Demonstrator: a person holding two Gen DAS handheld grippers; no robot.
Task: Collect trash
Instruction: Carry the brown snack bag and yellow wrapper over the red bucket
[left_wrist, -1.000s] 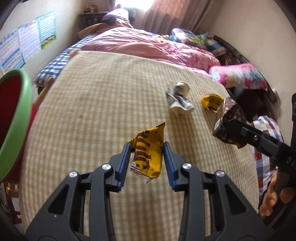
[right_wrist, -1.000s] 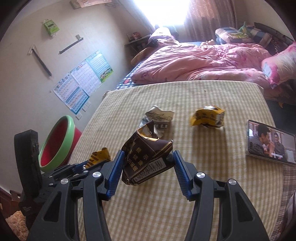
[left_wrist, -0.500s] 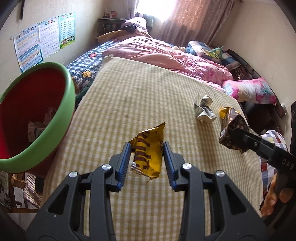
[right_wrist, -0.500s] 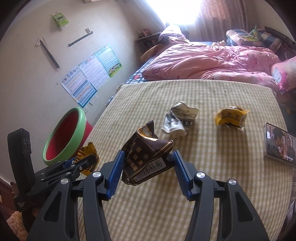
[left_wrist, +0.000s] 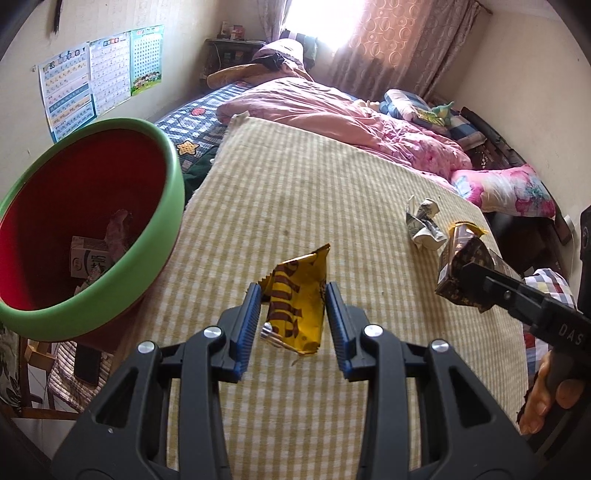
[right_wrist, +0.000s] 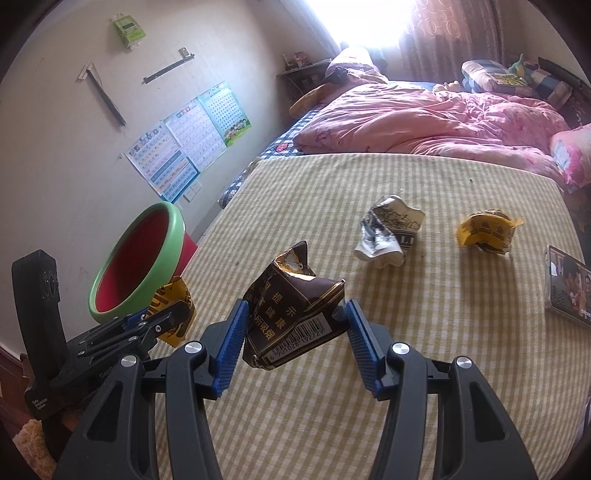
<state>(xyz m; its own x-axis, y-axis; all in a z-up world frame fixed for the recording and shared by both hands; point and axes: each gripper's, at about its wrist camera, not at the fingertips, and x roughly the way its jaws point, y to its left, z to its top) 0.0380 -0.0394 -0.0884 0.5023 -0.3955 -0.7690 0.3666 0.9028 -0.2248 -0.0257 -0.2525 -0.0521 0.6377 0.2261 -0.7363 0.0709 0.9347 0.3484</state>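
My left gripper (left_wrist: 293, 295) is shut on a yellow snack wrapper (left_wrist: 297, 302) and holds it above the checked cloth, just right of the red bin with a green rim (left_wrist: 173, 192). My right gripper (right_wrist: 293, 314) is shut on a crushed brown cigarette pack (right_wrist: 291, 314), also held in the air. The pack shows in the left wrist view (left_wrist: 463, 269) too. A crumpled white wrapper (right_wrist: 388, 236) and a crumpled yellow wrapper (right_wrist: 485, 230) lie on the cloth. The bin (right_wrist: 140, 258) holds a small carton (left_wrist: 90, 260).
A phone (right_wrist: 567, 284) lies at the cloth's right edge. A bed with a pink quilt (left_wrist: 351, 122) stands behind the cloth-covered surface (left_wrist: 295, 192). Posters (right_wrist: 188, 147) hang on the left wall. A chequered blanket (left_wrist: 199, 136) lies beyond the bin.
Both grippers have moved left toward the bin with their loads. The bin has come much further into the left wrist view, and its inside now shows.
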